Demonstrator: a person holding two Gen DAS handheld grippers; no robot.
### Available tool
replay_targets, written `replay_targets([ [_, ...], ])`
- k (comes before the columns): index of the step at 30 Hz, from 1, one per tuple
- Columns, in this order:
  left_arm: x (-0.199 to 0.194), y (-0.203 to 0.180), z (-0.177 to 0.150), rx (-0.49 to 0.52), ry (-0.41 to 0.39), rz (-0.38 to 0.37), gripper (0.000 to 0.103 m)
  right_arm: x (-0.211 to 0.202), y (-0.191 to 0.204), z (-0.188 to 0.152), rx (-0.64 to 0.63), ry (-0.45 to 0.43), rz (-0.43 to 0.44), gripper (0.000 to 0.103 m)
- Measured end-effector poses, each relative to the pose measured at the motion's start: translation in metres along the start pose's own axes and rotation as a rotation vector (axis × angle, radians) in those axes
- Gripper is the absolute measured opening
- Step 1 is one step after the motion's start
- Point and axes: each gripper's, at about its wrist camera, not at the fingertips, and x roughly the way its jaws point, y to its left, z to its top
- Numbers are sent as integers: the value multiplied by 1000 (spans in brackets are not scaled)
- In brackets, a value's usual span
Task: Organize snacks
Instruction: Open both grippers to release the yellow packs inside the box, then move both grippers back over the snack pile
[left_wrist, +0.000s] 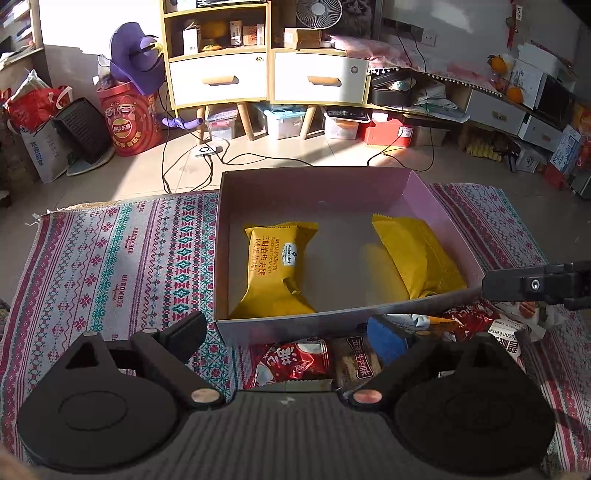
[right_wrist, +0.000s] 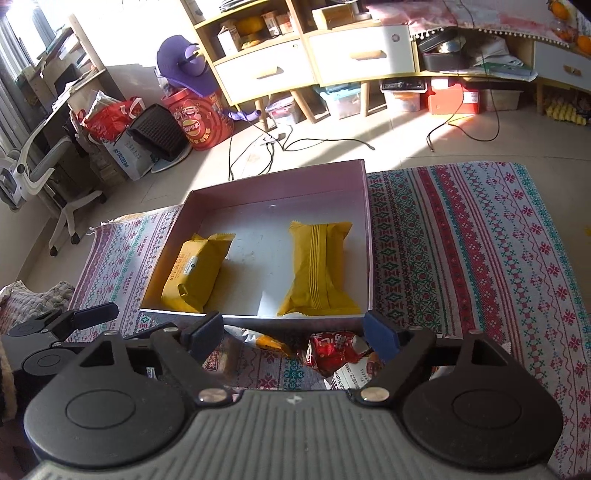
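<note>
- A shallow cardboard box (left_wrist: 221, 258) with a pinkish inside sits on a patterned woven rug (left_wrist: 110, 258), its far edge reaching past the rug onto the tiled floor.
- Two yellow snack packets lie flat on the box floor, well apart from each other.
- The left yellow packet (left_wrist: 275, 269) lies printed side up, with Chinese text and a small dark label showing; it is near the box's left wall.
- The right yellow packet (left_wrist: 417, 254) lies seam side up, close beside the box's right wall, as the right wrist view shows (right_wrist: 317, 273).
- The left gripper (left_wrist: 288, 332) hangs over the near edge of the box with its jaws wide apart and nothing between them.
- The right gripper (right_wrist: 293, 330) is likewise spread open and empty, poised just short of the box's near wall.
- In the left wrist view the right gripper's finger reaches in from the right edge, just beyond the box's near right corner.
- A heap of loose snacks lies on the rug just near of the box: a red packet (left_wrist: 291, 363), a brown beef-flavour packet (left_wrist: 356, 363), a small orange packet (right_wrist: 271, 343), and a white packet printed with nuts (left_wrist: 513, 332).
- Far off stand a wooden cabinet with white drawers (left_wrist: 218, 79) and a red Lay's tub (left_wrist: 127, 122).
</note>
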Motion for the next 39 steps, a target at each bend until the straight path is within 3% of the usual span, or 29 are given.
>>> replay_targets([
  [10,-20,7,-25,2,31,2,102,-16,2,-27,-23,28,-23,89],
  [23,-18,13,-68,-11,89,-57,103,-11,-1,-63,-12,84,-49,91],
  [32,-5,7,-75,-33,121,-125,103,-6,4,-73,-39,109,-54,91],
  [35,-1,5,-76,-50,123,-148,100,-4,5,-73,-42,115,-53,91],
  [39,4,6,-75,-72,140,-191,87,-2,7,-73,-48,123,-52,91],
])
